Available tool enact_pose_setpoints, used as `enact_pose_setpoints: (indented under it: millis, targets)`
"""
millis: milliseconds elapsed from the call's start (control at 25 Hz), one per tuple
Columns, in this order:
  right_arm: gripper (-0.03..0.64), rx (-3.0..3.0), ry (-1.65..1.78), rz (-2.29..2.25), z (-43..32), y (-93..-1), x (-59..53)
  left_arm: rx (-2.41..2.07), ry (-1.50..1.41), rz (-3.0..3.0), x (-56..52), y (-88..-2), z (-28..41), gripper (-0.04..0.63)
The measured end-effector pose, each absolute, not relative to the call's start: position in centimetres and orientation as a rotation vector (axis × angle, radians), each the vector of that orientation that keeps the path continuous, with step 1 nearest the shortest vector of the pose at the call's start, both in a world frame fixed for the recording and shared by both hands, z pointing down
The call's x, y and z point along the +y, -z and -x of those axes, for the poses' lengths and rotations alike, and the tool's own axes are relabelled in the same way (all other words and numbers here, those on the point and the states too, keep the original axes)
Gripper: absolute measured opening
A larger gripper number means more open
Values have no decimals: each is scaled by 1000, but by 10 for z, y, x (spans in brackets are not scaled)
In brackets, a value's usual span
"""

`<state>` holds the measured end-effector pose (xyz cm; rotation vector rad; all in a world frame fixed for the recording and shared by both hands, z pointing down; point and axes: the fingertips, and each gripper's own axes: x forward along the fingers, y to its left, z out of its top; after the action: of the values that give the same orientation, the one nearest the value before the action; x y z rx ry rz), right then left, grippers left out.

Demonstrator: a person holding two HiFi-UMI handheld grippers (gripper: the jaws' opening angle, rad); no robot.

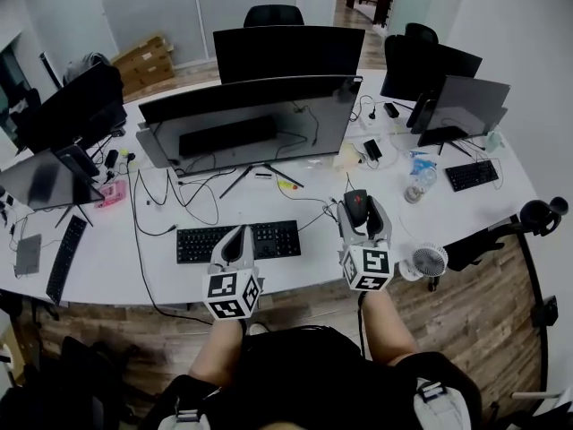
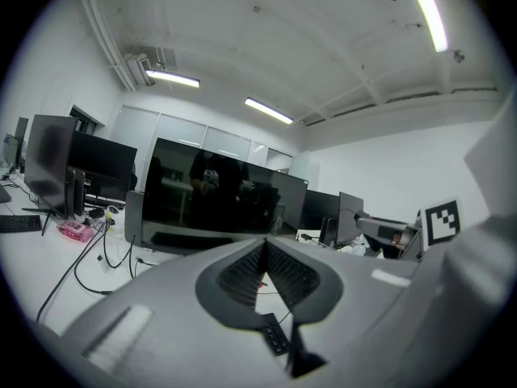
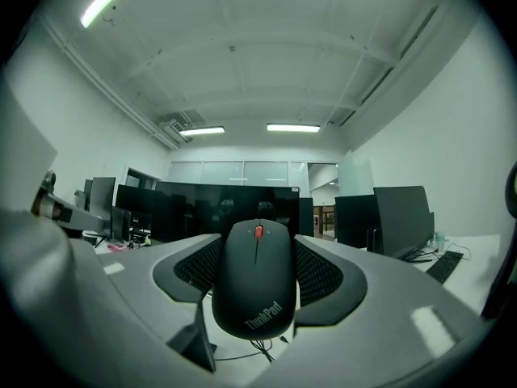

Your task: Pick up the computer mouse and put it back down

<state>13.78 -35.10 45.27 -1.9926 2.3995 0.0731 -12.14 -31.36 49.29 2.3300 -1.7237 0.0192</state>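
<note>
Right gripper (image 3: 257, 253) clamps the mouse (image 3: 254, 289) by its sides, seemingly just off the desk (image 1: 161, 267). Left gripper (image 2: 263, 259) is closed and empty. I see two risks: the smooth shell slipping from the jaws, or the cable (image 3: 260, 347) snagging and tugging it loose.
</note>
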Motion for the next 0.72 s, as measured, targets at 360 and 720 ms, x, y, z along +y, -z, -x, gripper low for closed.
enact_pose_setpoints:
  millis: [360, 720]
  targets:
    - [264, 2591, 233, 2072, -117, -577, -364, -1770, -37, -2296, -302, -494, 138, 55]
    - [264, 2746, 549, 2143, -104, -699, -354, -1832, -69, -2243, -288, -499, 154, 54]
